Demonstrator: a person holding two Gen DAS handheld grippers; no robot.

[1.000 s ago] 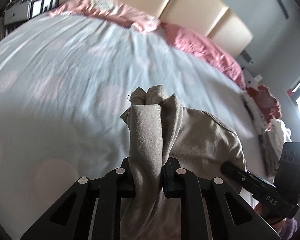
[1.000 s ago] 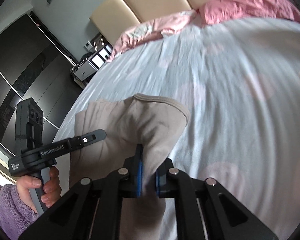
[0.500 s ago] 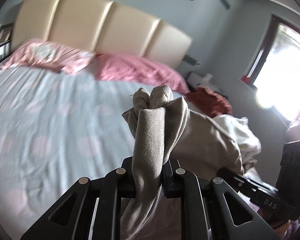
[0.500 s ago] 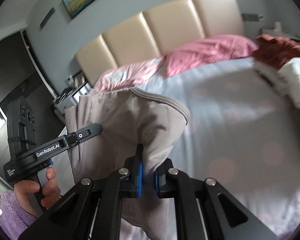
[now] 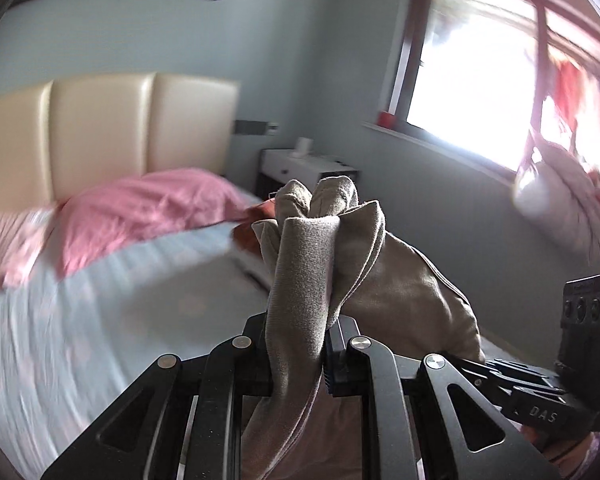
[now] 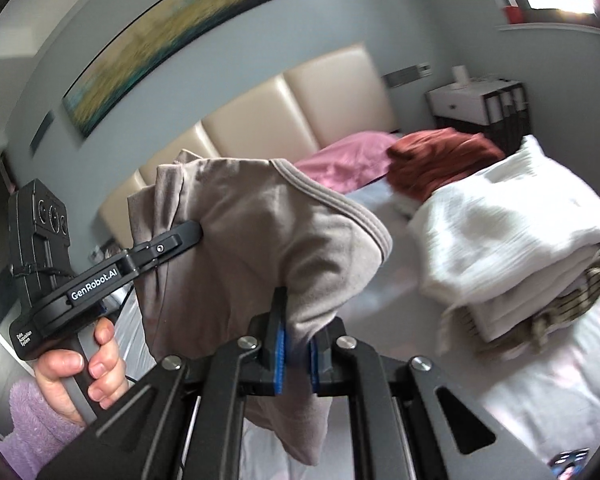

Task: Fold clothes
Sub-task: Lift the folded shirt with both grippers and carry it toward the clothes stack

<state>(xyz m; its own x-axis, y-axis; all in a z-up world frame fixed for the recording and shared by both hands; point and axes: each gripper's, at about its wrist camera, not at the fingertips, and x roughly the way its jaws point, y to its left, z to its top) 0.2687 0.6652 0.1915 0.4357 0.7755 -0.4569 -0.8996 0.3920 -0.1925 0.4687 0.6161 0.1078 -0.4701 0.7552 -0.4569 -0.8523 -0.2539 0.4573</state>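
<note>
In the left wrist view, the left tongs (image 5: 298,354) are closed on a bunched fold of the beige garment (image 5: 404,292), which hangs in the air above the bed (image 5: 112,312). A pink pillow (image 5: 148,208) lies at the head edge of the bed.

In the right wrist view, the right tongs (image 6: 296,354) are closed on another edge of the beige garment (image 6: 260,248). Near the right edge of the bed (image 6: 532,384) there is a stack of folded clothes (image 6: 512,248), white on top. The left hand (image 6: 76,376) holds its gripper handle.
</note>
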